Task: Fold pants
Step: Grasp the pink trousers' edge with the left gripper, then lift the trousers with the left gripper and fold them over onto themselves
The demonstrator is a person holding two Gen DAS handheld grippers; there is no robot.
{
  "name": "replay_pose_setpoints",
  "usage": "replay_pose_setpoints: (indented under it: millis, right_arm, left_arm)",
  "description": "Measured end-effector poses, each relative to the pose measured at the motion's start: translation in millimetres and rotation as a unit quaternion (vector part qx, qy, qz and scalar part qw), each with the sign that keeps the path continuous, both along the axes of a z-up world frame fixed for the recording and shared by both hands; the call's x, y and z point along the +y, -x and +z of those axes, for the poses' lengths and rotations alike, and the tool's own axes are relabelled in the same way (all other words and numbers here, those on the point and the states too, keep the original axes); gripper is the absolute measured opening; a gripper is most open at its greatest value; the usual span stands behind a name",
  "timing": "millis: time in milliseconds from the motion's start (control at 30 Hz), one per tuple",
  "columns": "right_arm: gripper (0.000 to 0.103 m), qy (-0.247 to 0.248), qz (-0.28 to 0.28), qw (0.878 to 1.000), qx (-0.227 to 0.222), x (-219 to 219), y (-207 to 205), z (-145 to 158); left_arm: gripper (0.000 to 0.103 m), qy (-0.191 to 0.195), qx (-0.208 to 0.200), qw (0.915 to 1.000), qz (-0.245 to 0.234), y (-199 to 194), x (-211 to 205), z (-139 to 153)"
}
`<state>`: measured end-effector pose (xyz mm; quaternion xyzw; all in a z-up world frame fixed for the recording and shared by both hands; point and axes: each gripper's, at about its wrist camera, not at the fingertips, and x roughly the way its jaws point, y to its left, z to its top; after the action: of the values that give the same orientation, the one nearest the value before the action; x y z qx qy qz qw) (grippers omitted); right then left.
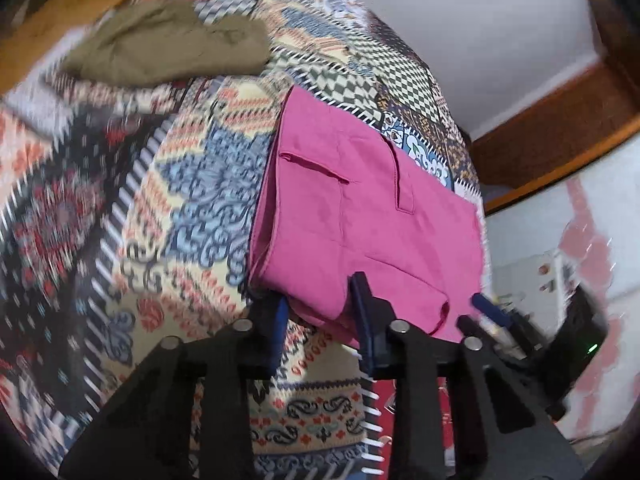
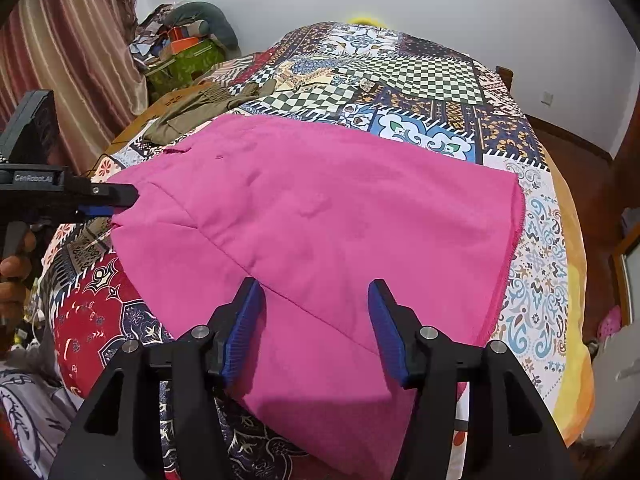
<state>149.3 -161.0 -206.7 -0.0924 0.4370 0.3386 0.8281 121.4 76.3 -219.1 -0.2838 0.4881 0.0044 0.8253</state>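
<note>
The pink pants (image 2: 312, 216) lie folded flat on the patterned bedspread (image 2: 424, 80). In the left wrist view the pants (image 1: 360, 208) show a pocket slit and stacked layers at their left edge. My left gripper (image 1: 322, 304) is open, its fingers astride the near corner of the pants; it also shows in the right wrist view (image 2: 116, 200) at the pants' left edge. My right gripper (image 2: 316, 300) is open just above the near part of the pants. Its fingertips also show in the left wrist view (image 1: 480, 312) at the pants' right corner.
Olive-green pants (image 1: 168, 44) lie bunched on the far left of the bed; they also show in the right wrist view (image 2: 200, 108). A pile of bags and clothes (image 2: 184, 48) stands by the curtain (image 2: 72, 60). A wooden bed frame (image 1: 560, 136) runs along the right.
</note>
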Motion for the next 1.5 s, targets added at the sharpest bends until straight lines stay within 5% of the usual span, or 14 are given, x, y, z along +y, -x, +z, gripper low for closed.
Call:
replay_pose_setpoints:
  millis: [267, 833, 933, 1133, 1500]
  right_arm:
    - [0.053, 0.002, 0.000, 1.000, 0.007, 4, -5, 1]
    - [0.053, 0.030, 0.071, 0.997, -0.008, 80, -8, 7]
    - [0.053, 0.043, 0.080, 0.996, -0.010, 96, -9, 11]
    - [0.053, 0.040, 0.105, 0.993, -0.028, 128, -5, 28]
    - [0.053, 0.067, 0.133, 0.988, 0.025, 149, -5, 5]
  left_arm:
    - [0.019, -0.106, -0.054, 0.9924, -0.034, 3, -16, 27]
    - [0.018, -0.171, -0.074, 0.9822, 0.023, 49, 37, 43]
    - [0.018, -0.196, -0.082, 0.9771, 0.016, 56, 37, 48]
    - [0.018, -0.187, -0.106, 0.9766, 0.006, 57, 35, 59]
    - [0.017, -0.230, -0.146, 0.9596, -0.071, 47, 1, 76]
